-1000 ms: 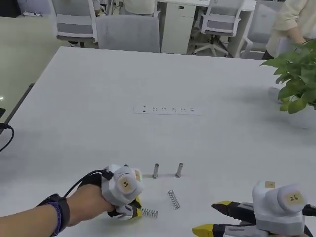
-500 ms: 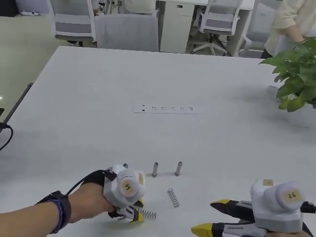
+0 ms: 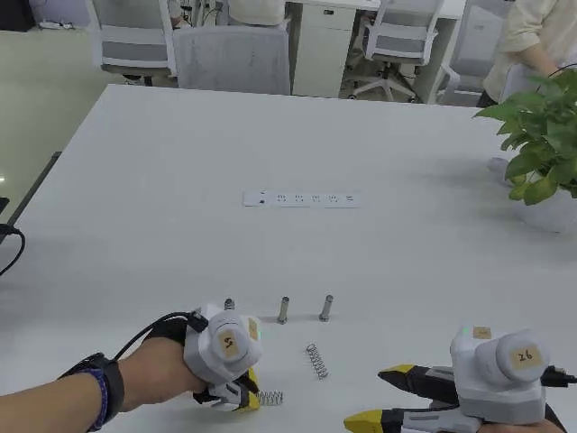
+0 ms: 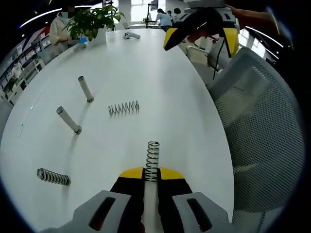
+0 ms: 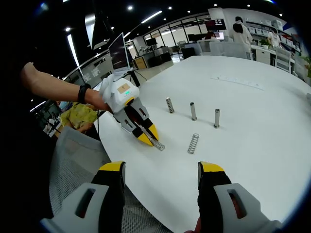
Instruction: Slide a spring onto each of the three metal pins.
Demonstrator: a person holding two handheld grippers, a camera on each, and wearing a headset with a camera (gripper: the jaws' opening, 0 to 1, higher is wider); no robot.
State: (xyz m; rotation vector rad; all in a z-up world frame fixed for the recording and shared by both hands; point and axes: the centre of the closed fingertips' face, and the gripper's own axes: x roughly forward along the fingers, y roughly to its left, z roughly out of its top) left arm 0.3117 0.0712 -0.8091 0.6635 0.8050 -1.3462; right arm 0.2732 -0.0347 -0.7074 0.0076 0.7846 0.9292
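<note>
Three metal pins stand in a row on the white table. The left pin point(image 3: 229, 305) point(image 4: 53, 176) point(image 5: 169, 105) wears a spring. The middle pin point(image 3: 283, 309) point(image 4: 68, 120) and right pin point(image 3: 325, 308) point(image 4: 86, 89) are bare. My left gripper point(image 3: 242, 399) point(image 4: 151, 172) is shut on one end of a spring point(image 3: 270, 397) point(image 4: 152, 159), low over the table in front of the pins. A loose spring point(image 3: 315, 361) point(image 4: 123, 108) point(image 5: 193, 143) lies flat between the grippers. My right gripper point(image 3: 379, 397) point(image 5: 161, 170) stands open and holds nothing, at the near right.
A white power strip point(image 3: 301, 198) lies at the table's middle. A potted plant point(image 3: 541, 153) stands at the far right edge. Office chairs point(image 3: 233, 56) line the far side, and a person point(image 3: 536, 41) stands behind the plant.
My left gripper has drawn back slightly toward the near edge with the spring, uncovering the left pin. The right gripper has edged a little to the left.
</note>
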